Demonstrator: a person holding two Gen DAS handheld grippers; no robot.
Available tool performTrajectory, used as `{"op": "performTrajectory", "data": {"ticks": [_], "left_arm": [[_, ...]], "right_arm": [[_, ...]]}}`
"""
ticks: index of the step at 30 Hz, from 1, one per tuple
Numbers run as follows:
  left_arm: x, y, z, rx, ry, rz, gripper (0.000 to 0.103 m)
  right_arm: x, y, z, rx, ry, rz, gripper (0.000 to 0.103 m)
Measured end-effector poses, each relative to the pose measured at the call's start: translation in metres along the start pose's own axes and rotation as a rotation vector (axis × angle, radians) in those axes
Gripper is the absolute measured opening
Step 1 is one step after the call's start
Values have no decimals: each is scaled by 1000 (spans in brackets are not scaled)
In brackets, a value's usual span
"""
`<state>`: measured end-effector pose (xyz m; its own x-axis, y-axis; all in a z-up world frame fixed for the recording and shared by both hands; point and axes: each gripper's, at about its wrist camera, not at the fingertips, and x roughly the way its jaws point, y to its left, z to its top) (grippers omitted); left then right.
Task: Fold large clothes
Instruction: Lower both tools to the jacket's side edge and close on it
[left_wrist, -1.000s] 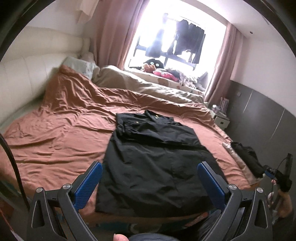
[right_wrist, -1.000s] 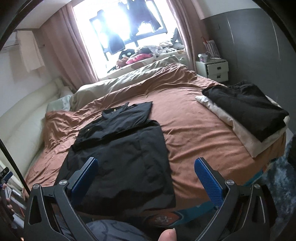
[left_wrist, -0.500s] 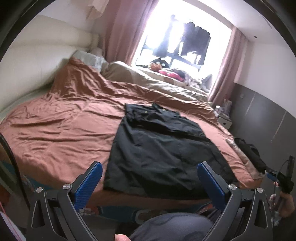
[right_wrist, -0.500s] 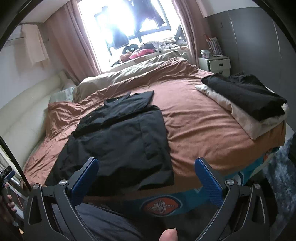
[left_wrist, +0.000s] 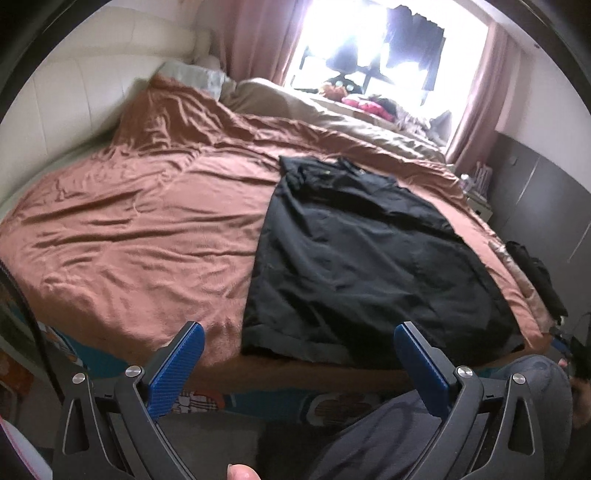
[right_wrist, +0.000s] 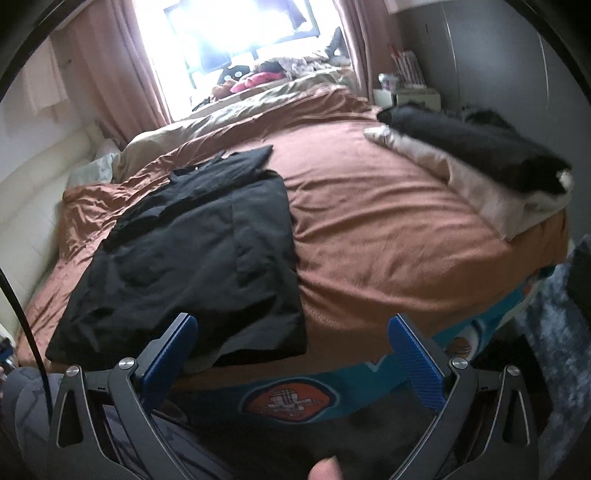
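Observation:
A large black garment (left_wrist: 362, 266) (right_wrist: 199, 254) lies flat on the rust-brown bedspread (left_wrist: 140, 229) (right_wrist: 369, 221), its sides folded inward and its hem at the bed's near edge. My left gripper (left_wrist: 295, 365) is open and empty, low in front of the bed's edge by the hem's left corner. In the right wrist view, my right gripper (right_wrist: 291, 358) is also open and empty, just off the hem's right corner. Neither touches the cloth.
A stack of folded clothes, black on cream (right_wrist: 476, 162), sits on the bed's right corner. Beige bedding (left_wrist: 332, 118) and pillows lie toward the bright window. A white nightstand (right_wrist: 406, 98) stands at the far right. The person's grey-trousered leg (left_wrist: 424, 424) is below.
Both grippers have dropped lower and closer to the bed's near edge, so the garment's hem now sits just beyond the fingers. Both stayed open. The garment has not moved.

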<state>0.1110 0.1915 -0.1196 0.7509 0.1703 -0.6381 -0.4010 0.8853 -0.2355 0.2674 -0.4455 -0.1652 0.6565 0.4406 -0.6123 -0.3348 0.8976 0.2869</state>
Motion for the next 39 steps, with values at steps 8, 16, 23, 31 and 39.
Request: {"op": "performTrajectory", "data": {"ticks": [8, 16, 23, 31, 39], "left_arm": [[61, 15, 9, -23, 58, -10, 92], [103, 37, 4, -68, 146, -11, 59], [107, 53, -7, -123, 173, -38, 50], [99, 62, -21, -200, 211, -84, 42], [107, 63, -19, -249, 184, -71, 32]], "right_arm": [[55, -5, 11, 6, 96, 80, 70], [93, -22, 10, 74, 154, 217, 53], [96, -48, -4, 215, 180, 397, 44], [109, -56, -12, 296, 169, 476, 35], [122, -52, -19, 343, 155, 428, 9]]}}
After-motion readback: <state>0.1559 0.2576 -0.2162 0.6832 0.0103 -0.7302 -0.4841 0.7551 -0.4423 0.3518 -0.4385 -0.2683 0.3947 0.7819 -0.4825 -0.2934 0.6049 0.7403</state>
